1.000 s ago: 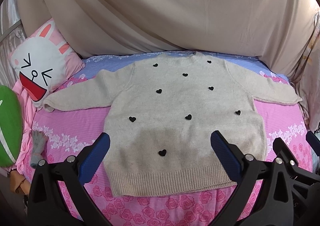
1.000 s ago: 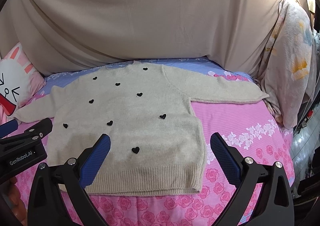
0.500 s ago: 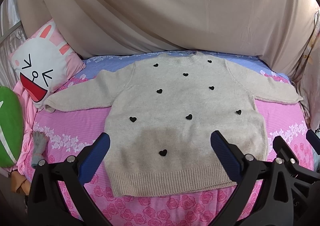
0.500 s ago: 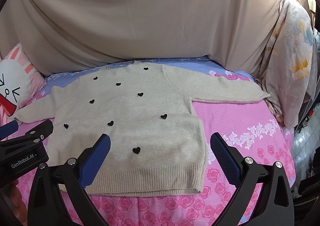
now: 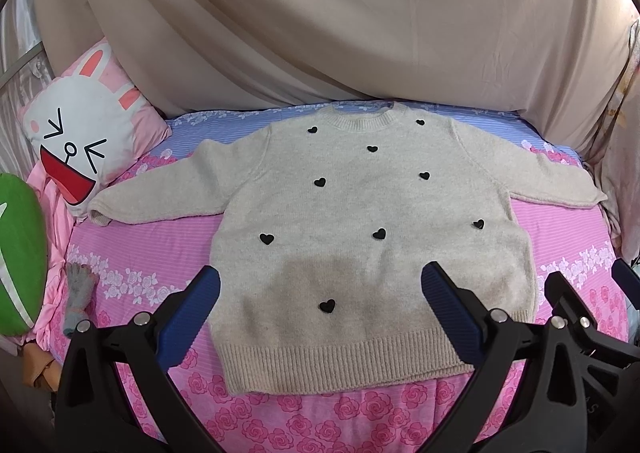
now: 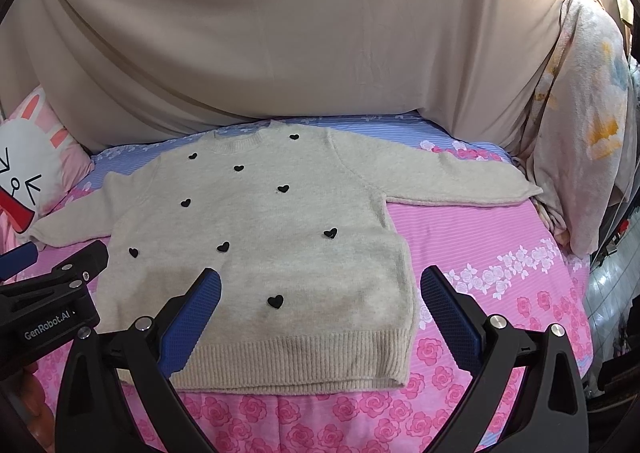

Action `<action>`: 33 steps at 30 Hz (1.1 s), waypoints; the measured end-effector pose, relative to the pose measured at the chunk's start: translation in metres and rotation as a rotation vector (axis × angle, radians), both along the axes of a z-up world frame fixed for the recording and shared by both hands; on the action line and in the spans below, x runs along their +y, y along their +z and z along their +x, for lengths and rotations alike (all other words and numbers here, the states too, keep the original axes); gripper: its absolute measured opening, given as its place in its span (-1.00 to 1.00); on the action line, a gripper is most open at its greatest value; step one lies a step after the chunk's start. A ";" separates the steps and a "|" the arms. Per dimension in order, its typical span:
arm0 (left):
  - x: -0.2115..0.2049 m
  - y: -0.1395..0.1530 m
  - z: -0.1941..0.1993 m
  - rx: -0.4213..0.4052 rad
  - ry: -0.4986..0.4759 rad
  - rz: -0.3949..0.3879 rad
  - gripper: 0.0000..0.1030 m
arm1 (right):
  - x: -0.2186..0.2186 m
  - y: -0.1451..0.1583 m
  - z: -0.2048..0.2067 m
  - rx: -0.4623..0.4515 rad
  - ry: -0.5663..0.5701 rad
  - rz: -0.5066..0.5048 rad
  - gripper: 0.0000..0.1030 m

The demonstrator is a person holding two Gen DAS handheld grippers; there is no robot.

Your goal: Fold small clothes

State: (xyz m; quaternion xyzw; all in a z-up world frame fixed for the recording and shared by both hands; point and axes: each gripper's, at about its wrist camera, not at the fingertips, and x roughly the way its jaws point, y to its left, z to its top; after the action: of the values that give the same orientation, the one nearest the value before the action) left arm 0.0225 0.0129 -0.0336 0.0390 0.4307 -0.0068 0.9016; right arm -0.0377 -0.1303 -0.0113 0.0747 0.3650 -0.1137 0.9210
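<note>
A beige knit sweater [image 5: 360,213] with small black hearts lies flat and face up on the pink floral bed sheet [image 5: 140,249], both sleeves spread out sideways, its ribbed hem nearest me. It also shows in the right wrist view [image 6: 256,237]. My left gripper [image 5: 320,281] is open and empty, hovering above the lower part of the sweater. My right gripper [image 6: 320,281] is open and empty, hovering above the sweater's lower right corner. The right gripper's body shows in the left wrist view [image 5: 576,317], and the left gripper's body shows in the right wrist view [image 6: 52,305].
A white and pink bunny pillow [image 5: 80,145] and a green cushion [image 5: 16,261] lie at the left. A grey glove [image 5: 78,297] lies on the sheet at the left edge. A beige curtain [image 5: 320,21] hangs behind. A pale blanket [image 6: 580,125] hangs at the right.
Almost nothing: both views shift very slightly, the sweater sliding a little lower in frame. Both grippers stay open above the sweater.
</note>
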 end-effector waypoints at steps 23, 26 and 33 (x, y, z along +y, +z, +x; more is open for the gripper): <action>0.002 -0.004 0.003 0.011 -0.005 -0.006 0.91 | -0.001 -0.006 0.006 0.021 0.005 0.019 0.90; 0.004 -0.007 0.007 0.021 -0.006 -0.006 0.91 | -0.009 -0.012 0.011 0.035 -0.015 0.039 0.90; 0.006 -0.014 0.023 0.008 -0.046 -0.002 0.91 | -0.081 -0.037 0.028 0.074 -0.155 0.047 0.90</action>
State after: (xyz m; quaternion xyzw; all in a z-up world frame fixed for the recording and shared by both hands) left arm 0.0451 0.0192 -0.0474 0.0481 0.4333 -0.0280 0.8995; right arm -0.0100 -0.2109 -0.0486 0.1201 0.3944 -0.1786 0.8934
